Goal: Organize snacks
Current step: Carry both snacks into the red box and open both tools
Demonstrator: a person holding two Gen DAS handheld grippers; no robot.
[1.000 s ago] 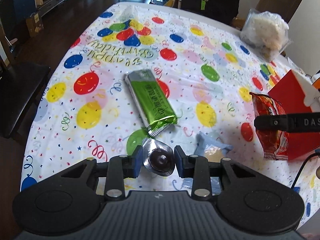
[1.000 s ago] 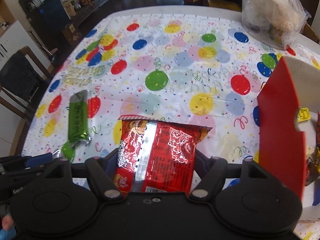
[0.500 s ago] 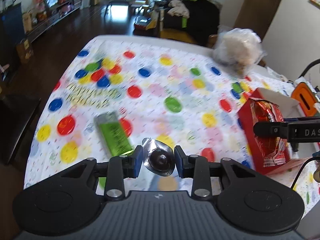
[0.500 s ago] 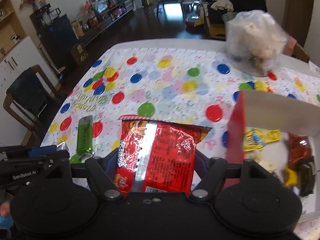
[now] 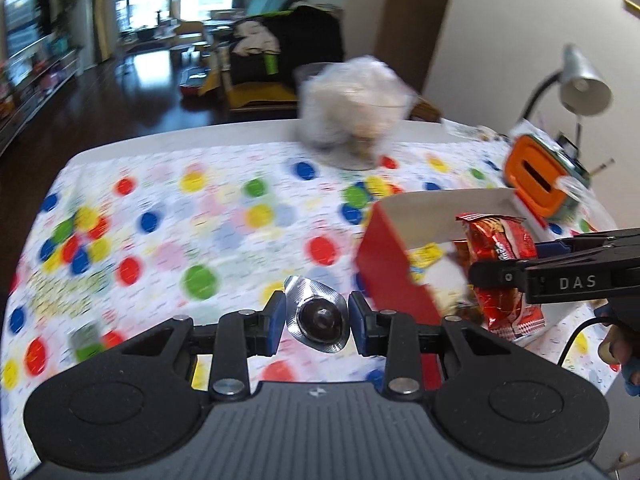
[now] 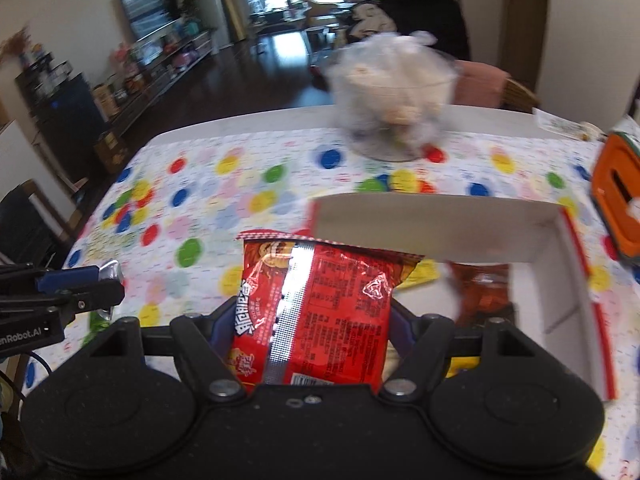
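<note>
My left gripper (image 5: 317,320) is shut on a small silver foil snack (image 5: 316,318) with a dark round centre, held above the table just left of the red box (image 5: 390,276). My right gripper (image 6: 310,322) is shut on a red snack packet (image 6: 316,312), held over the near left part of the red, white-lined box (image 6: 436,220). The packet (image 5: 500,264) and the right gripper's fingers (image 5: 520,276) show over the box in the left wrist view. Yellow and dark red snacks lie inside the box. The left gripper (image 6: 108,280) shows at the left of the right wrist view.
A clear bag of pale snacks (image 5: 356,114) stands at the table's far edge. An orange container (image 5: 538,178) sits right of the box, with a desk lamp (image 5: 582,84) behind. A green bar (image 5: 86,340), blurred, lies at the near left on the balloon tablecloth (image 5: 200,232).
Both grippers have lifted and swung right toward the red box with their snacks. The red packet is now over the box. The green bar has slid to the left edge of view.
</note>
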